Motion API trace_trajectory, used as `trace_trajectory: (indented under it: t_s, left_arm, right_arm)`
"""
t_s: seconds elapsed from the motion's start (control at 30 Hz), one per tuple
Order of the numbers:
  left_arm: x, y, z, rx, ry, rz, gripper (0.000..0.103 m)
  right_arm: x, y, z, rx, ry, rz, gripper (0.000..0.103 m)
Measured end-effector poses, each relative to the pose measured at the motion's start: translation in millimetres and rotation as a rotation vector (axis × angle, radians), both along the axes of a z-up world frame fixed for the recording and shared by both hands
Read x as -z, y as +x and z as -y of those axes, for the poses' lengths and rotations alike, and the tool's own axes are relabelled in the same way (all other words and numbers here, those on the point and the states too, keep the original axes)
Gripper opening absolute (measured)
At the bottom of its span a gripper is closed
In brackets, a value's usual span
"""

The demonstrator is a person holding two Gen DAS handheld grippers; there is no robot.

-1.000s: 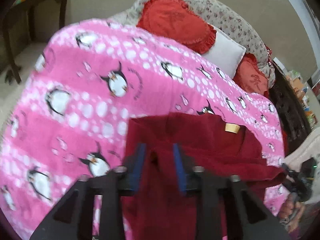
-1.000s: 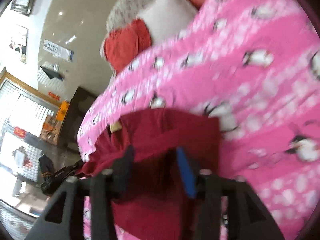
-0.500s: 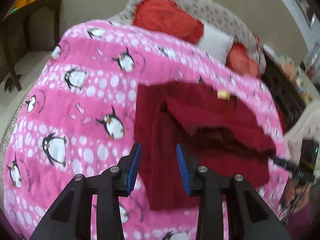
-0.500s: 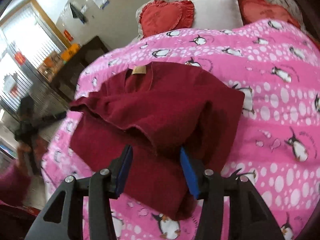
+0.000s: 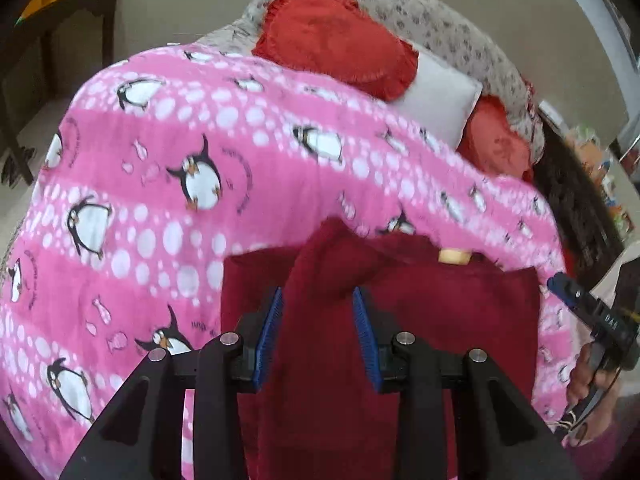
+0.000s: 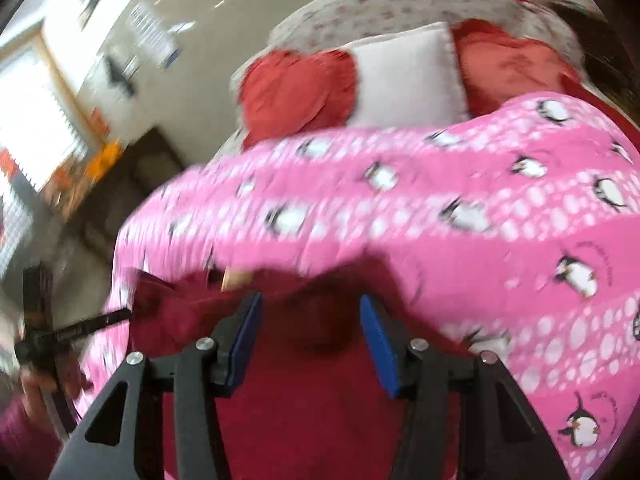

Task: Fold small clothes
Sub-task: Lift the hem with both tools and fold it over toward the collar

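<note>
A dark red garment [image 5: 440, 312] with a tan neck label [image 5: 454, 257] lies on the pink penguin blanket [image 5: 168, 184]. My left gripper [image 5: 318, 320] is low over it, jaws apart, with a raised fold of the red cloth standing between the blue pads [image 5: 270, 328]. In the right wrist view the same garment [image 6: 304, 400] fills the space under my right gripper [image 6: 310, 328], which is open close above the cloth near the label [image 6: 236, 278]. This view is blurred.
Red heart cushions [image 5: 332, 44] and a white pillow [image 5: 436, 100] lie against a floral headboard [image 5: 460, 36] at the far end. A dark wooden table [image 5: 52, 40] stands at the left. The right hand-held gripper [image 5: 592, 320] shows at the bed's right edge.
Both grippers have dropped from above the garment down to it. The left jaws now have a fold of red cloth between them. The right view has become blurred from motion.
</note>
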State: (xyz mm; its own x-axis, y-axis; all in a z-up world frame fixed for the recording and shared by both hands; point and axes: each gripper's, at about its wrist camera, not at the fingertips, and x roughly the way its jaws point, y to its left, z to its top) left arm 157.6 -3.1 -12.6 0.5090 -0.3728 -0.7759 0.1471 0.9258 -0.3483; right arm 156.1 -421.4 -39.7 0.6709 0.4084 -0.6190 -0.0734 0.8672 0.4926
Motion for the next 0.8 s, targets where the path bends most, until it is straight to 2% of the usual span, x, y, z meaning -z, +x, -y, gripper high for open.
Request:
trace_trajectory:
  t_s: [0.07,0.13,0.23,0.3,0.37,0.43,0.53,0.7,0.8]
  left_arm:
    - [-6.0,-9.4,2.6,0.03,0.038,0.033,0.015]
    - [-3.4,-18.7,9.5,0.057,0.091,0.065,0.015]
    - [19.7,-16.2,23.1,0.083,0.161,0.034,0.015]
    - [38.0,-8.9,27.5,0.057,0.195,0.004,0.015]
    - [52.2,-1.5,24.9,0.022,0.215,-0.007,0.015]
    - [60.6,2.6,21.4,0.012,0.197,-0.032,0.017]
    - [56.9,-1.1,16.1,0.008,0.181,-0.038,0.017]
    - [35.7,-36.8,2.7,0.036,0.169,-0.014,0.017]
    - [33.5,-62.5,-8.1,0.06,0.159,-0.014,0.017]
  right_arm:
    - [-8.6,-5.9,4.1,-0.007,0.002,0.019,0.054]
    - [-8.0,-19.3,-0.7,-0.034,-0.055,0.031,0.057]
    - [9.4,-26.1,-21.9,-0.101,-0.207,-0.004,0.057]
    - [32.1,-18.7,-32.8,-0.09,-0.318,-0.062,0.057]
    - [45.0,-7.8,-27.2,-0.06,-0.298,-0.102,0.057]
    - [55.1,8.7,-17.6,-0.015,-0.267,-0.115,0.055]
    - [50.2,12.9,-8.7,0.016,-0.2,-0.133,0.055]
    - [28.5,-35.9,2.9,0.003,-0.181,-0.106,0.056]
    - [29.5,-72.6,2.3,-0.03,-0.199,-0.127,0.056]
